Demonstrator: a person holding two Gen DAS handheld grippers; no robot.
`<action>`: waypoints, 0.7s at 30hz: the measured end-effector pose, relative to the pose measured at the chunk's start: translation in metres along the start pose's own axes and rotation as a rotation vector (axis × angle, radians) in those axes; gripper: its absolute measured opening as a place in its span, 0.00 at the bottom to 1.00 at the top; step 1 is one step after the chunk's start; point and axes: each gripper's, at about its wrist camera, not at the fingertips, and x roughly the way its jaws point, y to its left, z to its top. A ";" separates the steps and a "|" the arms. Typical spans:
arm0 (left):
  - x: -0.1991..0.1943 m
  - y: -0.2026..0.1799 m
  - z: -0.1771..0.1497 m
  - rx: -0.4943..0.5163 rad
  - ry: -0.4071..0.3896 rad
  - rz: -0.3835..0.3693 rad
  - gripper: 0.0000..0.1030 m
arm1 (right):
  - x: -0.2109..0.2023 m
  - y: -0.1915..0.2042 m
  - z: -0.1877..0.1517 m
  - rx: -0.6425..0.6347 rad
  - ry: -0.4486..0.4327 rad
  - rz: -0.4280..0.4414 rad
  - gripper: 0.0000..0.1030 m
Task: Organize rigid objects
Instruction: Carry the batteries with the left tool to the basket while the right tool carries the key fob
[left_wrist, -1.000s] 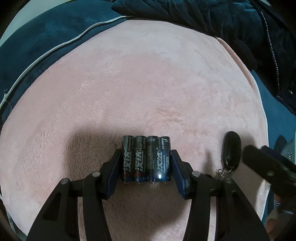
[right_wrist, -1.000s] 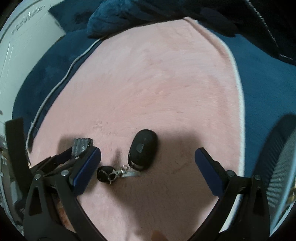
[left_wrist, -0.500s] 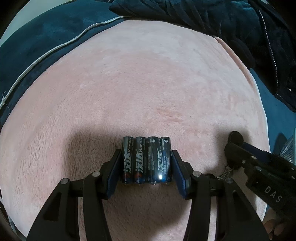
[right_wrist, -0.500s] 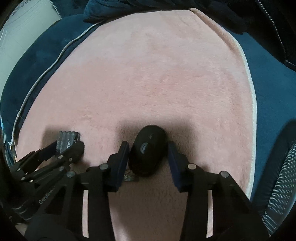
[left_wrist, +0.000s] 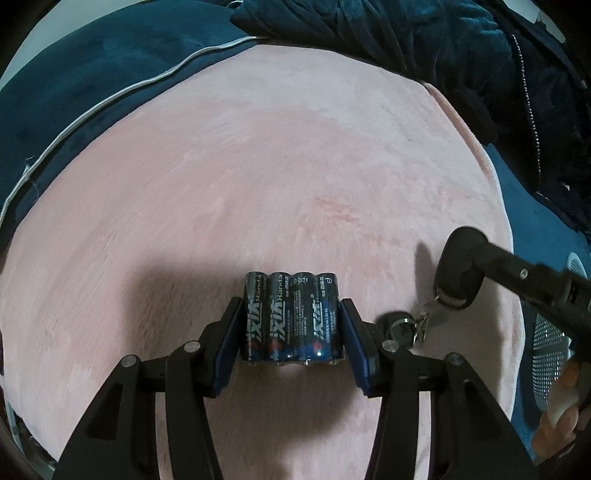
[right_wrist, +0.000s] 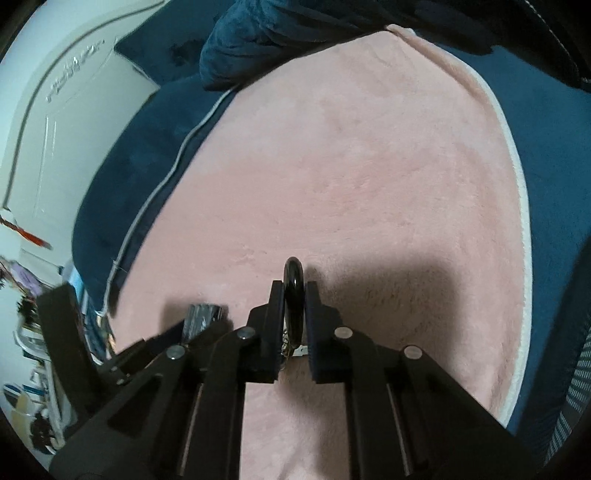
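Observation:
A shrink-wrapped pack of four dark blue batteries (left_wrist: 291, 317) stands between the blue pads of my left gripper (left_wrist: 291, 304), which is shut on its two sides just above the pink mat. To its right a black key fob (left_wrist: 456, 291) hangs on edge, with a keyring and a small black tag (left_wrist: 400, 325) trailing onto the mat. In the right wrist view my right gripper (right_wrist: 294, 286) is shut on the fob (right_wrist: 293, 273), whose rounded end sticks out past the pads. The battery pack (right_wrist: 203, 315) shows at lower left there.
A pink plush mat (left_wrist: 258, 166) lies on a dark blue blanket (left_wrist: 92, 74) with a white cord (left_wrist: 110, 99) along its left edge. A dark zipped jacket (left_wrist: 517, 92) is piled at the back right. A mesh chair (right_wrist: 576, 413) and a white door (right_wrist: 55, 129) flank the bed.
My right gripper closed from wide open onto the key fob, which now stands on edge and is raised, keyring dangling. The left gripper still holds the battery pack.

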 end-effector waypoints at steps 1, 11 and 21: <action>-0.002 0.001 -0.002 0.001 -0.001 0.001 0.51 | -0.003 -0.001 -0.001 0.012 -0.005 0.012 0.11; -0.031 -0.003 -0.009 0.010 -0.029 0.000 0.51 | -0.036 0.010 -0.016 -0.012 -0.079 0.084 0.11; -0.079 -0.032 -0.014 0.058 -0.087 -0.025 0.51 | -0.103 0.022 -0.040 -0.044 -0.252 0.123 0.11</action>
